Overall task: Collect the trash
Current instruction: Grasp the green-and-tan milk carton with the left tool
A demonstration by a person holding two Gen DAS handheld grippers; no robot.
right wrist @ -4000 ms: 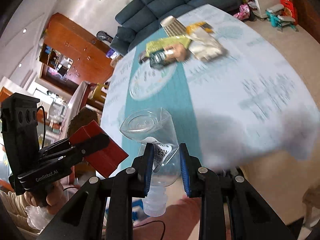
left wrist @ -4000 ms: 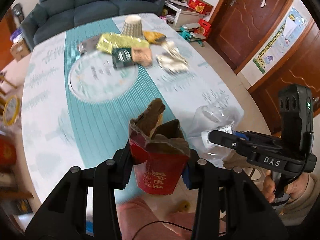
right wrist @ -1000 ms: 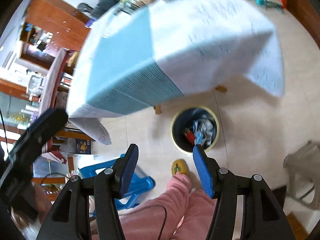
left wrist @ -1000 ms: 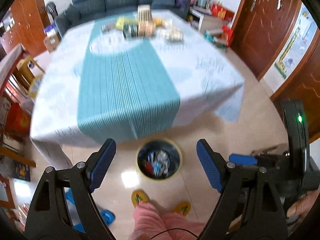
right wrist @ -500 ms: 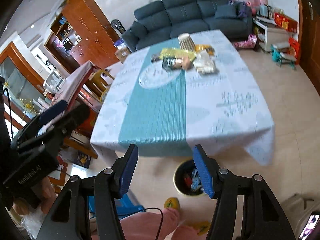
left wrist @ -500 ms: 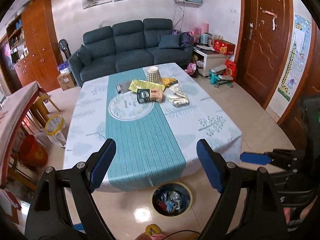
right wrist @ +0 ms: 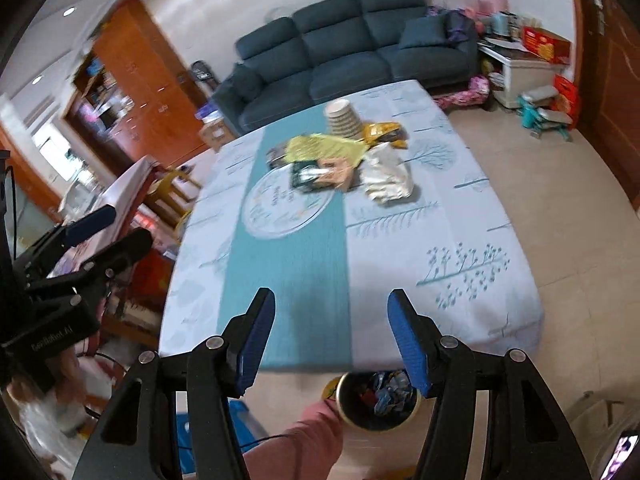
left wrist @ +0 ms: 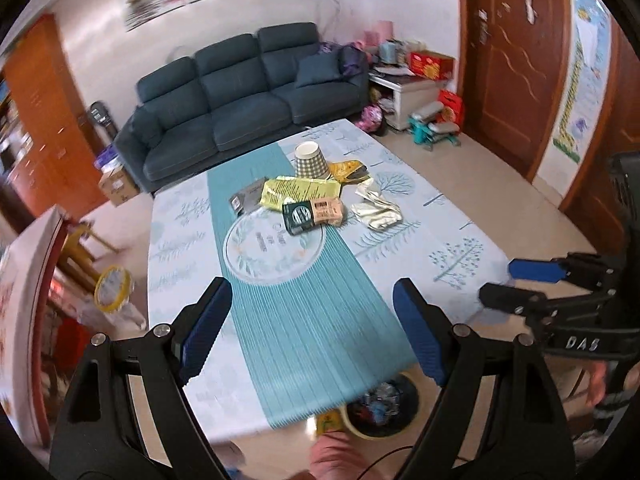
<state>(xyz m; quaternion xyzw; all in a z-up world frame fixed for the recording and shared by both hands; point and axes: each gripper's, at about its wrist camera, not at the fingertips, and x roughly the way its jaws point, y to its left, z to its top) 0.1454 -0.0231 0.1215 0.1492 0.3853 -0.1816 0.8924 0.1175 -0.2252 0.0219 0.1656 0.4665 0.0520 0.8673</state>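
Jaws released on both: left gripper [left wrist: 310,328] and right gripper [right wrist: 330,340] each stand wide apart with nothing between the pads. We hold them above the near edge of the table [left wrist: 460,240], aimed at the far end.

Trash sits in one cluster at the far end, on and beside the teal runner [left wrist: 312,320]:
- paper cup [left wrist: 310,160], upside down, farthest back
- yellow wrapper [left wrist: 300,192], flat, just in front of the cup
- dark packet [left wrist: 312,214], lying on the yellow wrapper's near edge
- silver wrapper [left wrist: 378,210], crumpled, right of the packet
- orange wrapper [left wrist: 350,170], right of the cup
- grey packet [left wrist: 244,200], left of the yellow wrapper

Bin [right wrist: 378,402] is on the floor under the near edge, already holding scraps.

Handling, as we judge it: all of it looks light. Wrappers are thin, soft, likely slick; flat ones give little to bite, so we'd pinch a raised edge or crease. Silver one is bunched, so we'd take it across the bulk. Cup is stiff but crushable; we'd grip across the wall with a light squeeze. Overlapping pieces may drag neighbours along.

Next call: reach far, one piece per gripper.
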